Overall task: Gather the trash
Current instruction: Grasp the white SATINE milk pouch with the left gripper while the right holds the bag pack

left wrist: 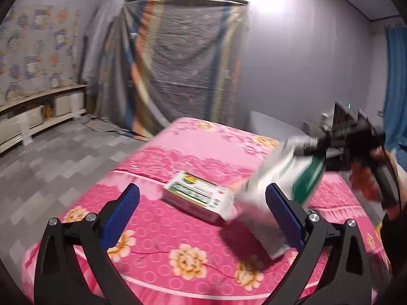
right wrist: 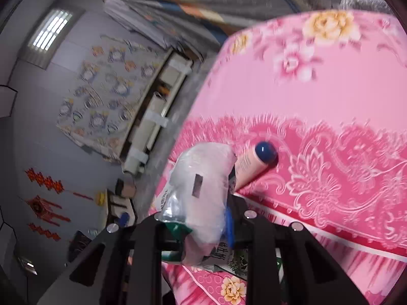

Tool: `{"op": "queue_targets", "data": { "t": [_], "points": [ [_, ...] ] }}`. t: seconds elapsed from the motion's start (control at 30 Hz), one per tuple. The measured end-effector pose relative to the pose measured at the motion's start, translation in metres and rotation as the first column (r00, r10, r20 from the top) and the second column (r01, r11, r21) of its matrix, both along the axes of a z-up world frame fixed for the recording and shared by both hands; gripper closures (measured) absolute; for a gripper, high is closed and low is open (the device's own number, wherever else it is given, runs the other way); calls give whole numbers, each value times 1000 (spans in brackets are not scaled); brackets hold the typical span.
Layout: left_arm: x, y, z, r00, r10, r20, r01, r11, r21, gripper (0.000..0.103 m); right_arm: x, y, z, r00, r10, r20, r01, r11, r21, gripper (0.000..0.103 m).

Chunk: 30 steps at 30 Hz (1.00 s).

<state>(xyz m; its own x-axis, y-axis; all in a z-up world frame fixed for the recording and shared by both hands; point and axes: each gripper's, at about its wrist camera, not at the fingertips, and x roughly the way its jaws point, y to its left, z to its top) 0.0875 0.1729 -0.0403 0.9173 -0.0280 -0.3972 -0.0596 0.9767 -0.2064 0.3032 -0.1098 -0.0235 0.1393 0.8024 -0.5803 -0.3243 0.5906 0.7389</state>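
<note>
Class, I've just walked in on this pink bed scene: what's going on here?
A person is gathering trash off a pink floral bed with two handheld grippers. The right gripper is clamped on a crumpled plastic packet, carried above the bed. The left gripper hovers open facing a small carton lying on the cover. A pink tube also lies there.

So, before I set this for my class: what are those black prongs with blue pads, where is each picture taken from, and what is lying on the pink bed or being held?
The prongs are hand-held grippers, one per hand, each with a camera looking along its fingers. In the left camera's picture, the left gripper is open above the pink bedspread, where a small box lies. The right gripper enters from the right, carrying a blurred green-and-white bag. In the right camera's picture, that right gripper is shut on the bag, which looks like crumpled plastic. Beyond it, a pink tube with a blue cap lies on the bed.
</note>
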Motion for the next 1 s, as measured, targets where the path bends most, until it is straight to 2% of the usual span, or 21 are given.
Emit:
{"op": "queue_targets", "data": {
  "t": [0.07, 0.13, 0.2, 0.23, 0.3, 0.37, 0.4, 0.47, 0.53, 0.6, 0.63, 0.7, 0.73, 0.8, 0.9, 0.93, 0.97, 1.0],
  "points": [
    [4, -9, 1, 995, -96, -12, 96, 995, 17, 9, -3, -22, 16, 999, -38, 31, 37, 999, 27, 81],
    [8, -22, 4, 980, -198, -17, 199, 978, 60, 8, -8, -46, 31, 994, -88, 63, 85, 995, 44, 81],
    [10, -34, 5, 961, -275, -32, 277, 955, 104, 8, -12, -73, 45, 987, -138, 82, 132, 988, 77, 81],
    [11, -40, 5, 943, -329, -38, 331, 937, 113, 8, -17, -89, 48, 983, -163, 88, 155, 984, 92, 81],
    [7, -49, 8, 888, -459, -28, 459, 883, 94, 8, -26, -115, 54, 974, -202, 97, 192, 976, 105, 81],
    [1, -55, 9, 834, -550, -26, 550, 830, 89, 8, -30, -134, 59, 966, -239, 98, 228, 967, 116, 81],
    [0, -58, 10, 812, -583, -27, 582, 807, 99, 8, -36, -146, 59, 961, -257, 101, 245, 962, 120, 81],
    [-1, -68, 11, 753, -654, -68, 657, 741, 139, 8, -48, -173, 58, 949, -301, 99, 287, 949, 131, 81],
    [6, -81, 13, 725, -679, -114, 685, 696, 215, 8, -60, -193, 55, 942, -324, 85, 309, 939, 154, 81],
    [24, -99, 11, 662, -724, -194, 747, 616, 251, 8, -75, -212, 53, 931, -355, 83, 338, 926, 168, 81],
    [31, -104, 9, 645, -734, -215, 762, 593, 260, 8, -80, -218, 51, 928, -364, 86, 345, 922, 174, 81],
    [47, -118, 1, 594, -758, -270, 803, 535, 263, 8, -95, -230, 47, 918, -387, 90, 367, 912, 182, 81],
    [59, -128, -7, 559, -769, -309, 828, 498, 258, 8, -102, -236, 47, 915, -392, 94, 371, 910, 186, 81],
    [76, -143, -23, 519, -769, -374, 854, 456, 249, 9, -116, -247, 47, 903, -419, 97, 397, 899, 186, 81],
    [95, -154, -36, 470, -779, -415, 883, 426, 200, 9, -138, -260, 50, 890, -443, 108, 421, 889, 179, 81],
    [102, -158, -41, 446, -784, -432, 894, 412, 176, 9, -145, -264, 50, 885, -450, 115, 428, 886, 178, 81],
    [108, -161, -47, 436, -780, -449, 898, 407, 165, 9, -150, -268, 50, 880, -460, 118, 437, 881, 180, 81],
    [114, -163, -50, 436, -771, -465, 898, 408, 165, 11, -155, -273, 49, 876, -467, 118, 443, 878, 182, 81]
  ]
}}
